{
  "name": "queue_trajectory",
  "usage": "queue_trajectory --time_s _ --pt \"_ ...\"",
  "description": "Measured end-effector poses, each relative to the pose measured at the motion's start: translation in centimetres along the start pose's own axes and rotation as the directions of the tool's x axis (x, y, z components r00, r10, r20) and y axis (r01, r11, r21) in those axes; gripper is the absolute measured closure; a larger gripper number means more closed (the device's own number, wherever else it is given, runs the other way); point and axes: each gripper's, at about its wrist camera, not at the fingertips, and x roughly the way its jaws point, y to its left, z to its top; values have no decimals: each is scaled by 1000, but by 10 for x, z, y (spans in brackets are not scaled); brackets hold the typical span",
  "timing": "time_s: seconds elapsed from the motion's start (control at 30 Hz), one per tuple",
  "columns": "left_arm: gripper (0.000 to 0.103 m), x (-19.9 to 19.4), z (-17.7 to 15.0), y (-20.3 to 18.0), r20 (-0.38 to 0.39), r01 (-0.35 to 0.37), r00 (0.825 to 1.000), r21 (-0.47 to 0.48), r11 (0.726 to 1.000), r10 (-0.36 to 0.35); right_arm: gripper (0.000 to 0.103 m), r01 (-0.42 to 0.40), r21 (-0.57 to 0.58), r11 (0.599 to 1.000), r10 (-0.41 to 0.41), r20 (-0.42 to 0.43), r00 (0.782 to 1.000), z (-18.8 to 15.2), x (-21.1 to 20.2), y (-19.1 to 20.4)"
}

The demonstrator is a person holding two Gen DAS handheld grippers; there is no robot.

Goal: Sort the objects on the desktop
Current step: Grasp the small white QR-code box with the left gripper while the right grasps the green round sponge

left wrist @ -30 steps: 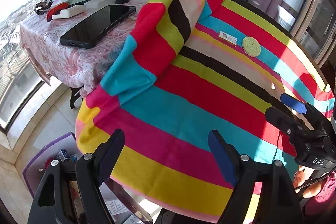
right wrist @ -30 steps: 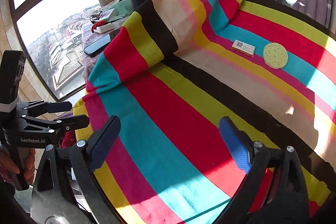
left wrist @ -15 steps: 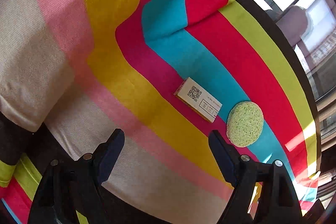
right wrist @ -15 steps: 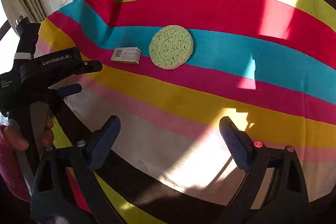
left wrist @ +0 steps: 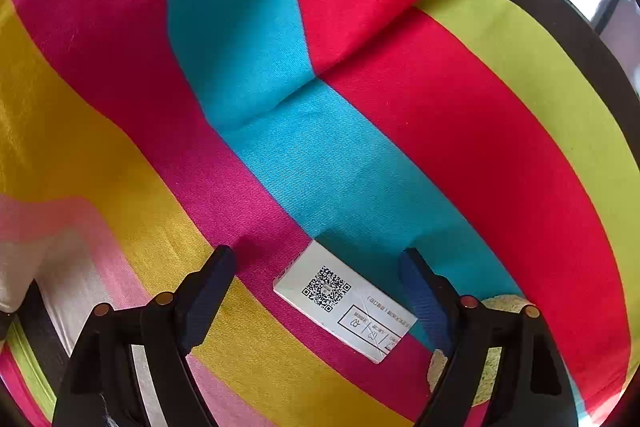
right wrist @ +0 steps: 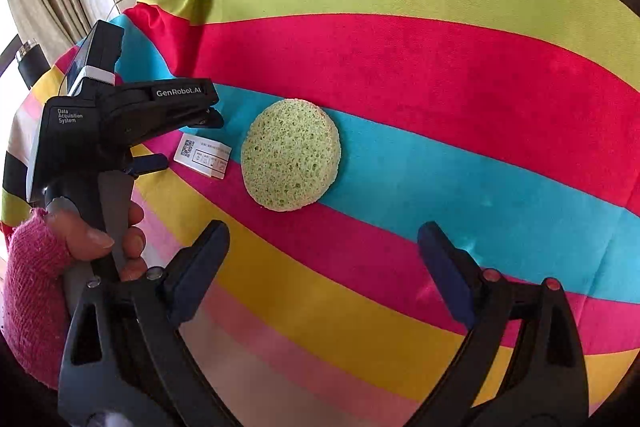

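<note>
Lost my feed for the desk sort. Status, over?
Left gripper open over the small white box, not touching. Right gripper open, short of the green sponge. Nothing in the way.

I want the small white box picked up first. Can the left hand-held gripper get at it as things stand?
Probably yes. The left hand-held gripper is open with the small white box lying flat between its fingers, untouched; the green sponge sits close beside it.

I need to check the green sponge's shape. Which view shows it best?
The right wrist view: the round green sponge lies whole and unobstructed on the striped cloth. The left wrist view shows only slivers behind a finger.
</note>
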Motion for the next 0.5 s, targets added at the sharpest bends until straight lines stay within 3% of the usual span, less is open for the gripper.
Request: queue_trajectory --time_s 0.07,0.17,0.37,0.5 --pt "19 -2 -10 -3 26 -34 999 93 995 32 7 -2 4 1000 2 -2 1000 8 9 4" --pt "19 -4 -18 8 80 -102 992 117 988 93 7 12 19 1000 -12 -8 1000 14 24 15" --pt "2 -4 -18 30 82 -122 990 143 982 111 7 205 -13 979 -205 -19 979 29 55 51" --pt "0 -4 -14 39 73 -120 991 144 982 110 8 309 -41 950 -311 -50 949 39 72 61"
